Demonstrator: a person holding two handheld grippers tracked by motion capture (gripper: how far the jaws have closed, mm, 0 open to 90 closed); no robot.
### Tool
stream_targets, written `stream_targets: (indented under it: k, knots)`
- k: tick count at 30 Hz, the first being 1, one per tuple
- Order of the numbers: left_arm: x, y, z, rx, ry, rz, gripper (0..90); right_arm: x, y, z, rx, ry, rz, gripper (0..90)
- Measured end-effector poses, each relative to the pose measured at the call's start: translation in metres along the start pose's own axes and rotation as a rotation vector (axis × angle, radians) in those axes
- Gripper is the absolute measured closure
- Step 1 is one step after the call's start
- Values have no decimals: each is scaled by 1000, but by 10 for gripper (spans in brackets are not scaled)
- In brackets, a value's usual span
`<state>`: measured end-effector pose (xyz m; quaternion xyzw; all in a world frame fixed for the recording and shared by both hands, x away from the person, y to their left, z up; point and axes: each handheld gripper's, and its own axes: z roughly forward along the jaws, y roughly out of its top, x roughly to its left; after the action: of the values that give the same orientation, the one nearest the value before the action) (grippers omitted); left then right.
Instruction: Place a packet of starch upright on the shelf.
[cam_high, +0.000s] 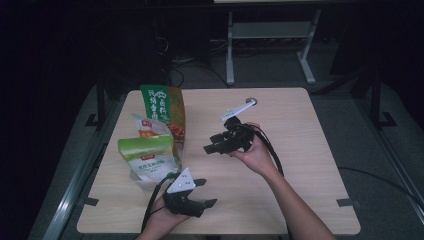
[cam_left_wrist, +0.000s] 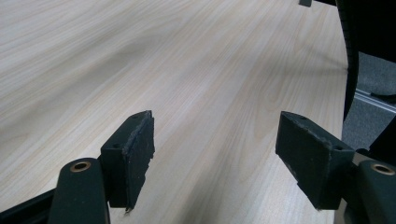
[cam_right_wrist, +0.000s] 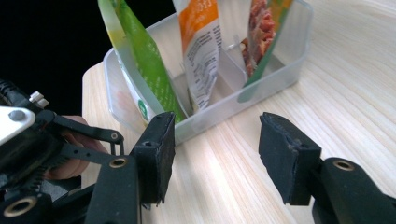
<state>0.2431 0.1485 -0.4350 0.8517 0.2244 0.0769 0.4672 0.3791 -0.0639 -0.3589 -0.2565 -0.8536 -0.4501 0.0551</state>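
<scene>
High view: three printed snack pouches stand upright in one clear plastic bin (cam_high: 142, 176) at the left of the pale wooden table (cam_high: 300, 150); the tall green pouch (cam_high: 161, 107) bears Chinese characters, illegible. The left gripper (cam_high: 206, 192) and right gripper (cam_high: 209, 144) both hold nothing, jaws apart.

Left gripper view: two black jaws spread over bare tabletop.

Right gripper view: jaws apart, pointing at the bin just ahead; white-orange pouch (cam_right_wrist: 201, 42) between green pouch (cam_right_wrist: 140, 56) and red-patterned one (cam_right_wrist: 261, 32).

black claws (cam_high: 197, 192), brass rivets, grey plate

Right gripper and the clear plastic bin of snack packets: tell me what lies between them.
Nothing but bare table. In the right gripper view, the open right gripper faces the clear plastic bin across plain wood.
</scene>
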Motion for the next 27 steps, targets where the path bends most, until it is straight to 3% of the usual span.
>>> stream_targets:
  k: [8, 18, 27]
  knots:
    - [0, 1, -1, -7, -3, -15, 279, -6, -8, -12, -3, -23, 18, 435]
    - [1, 0, -1, -17, 9, -24, 278, -15, -20, -23, 34, -45, 50, 410]
    - [2, 0, -2, -10, 13, -18, 277, -23, -35, -39, 13, -71, 83, 401]
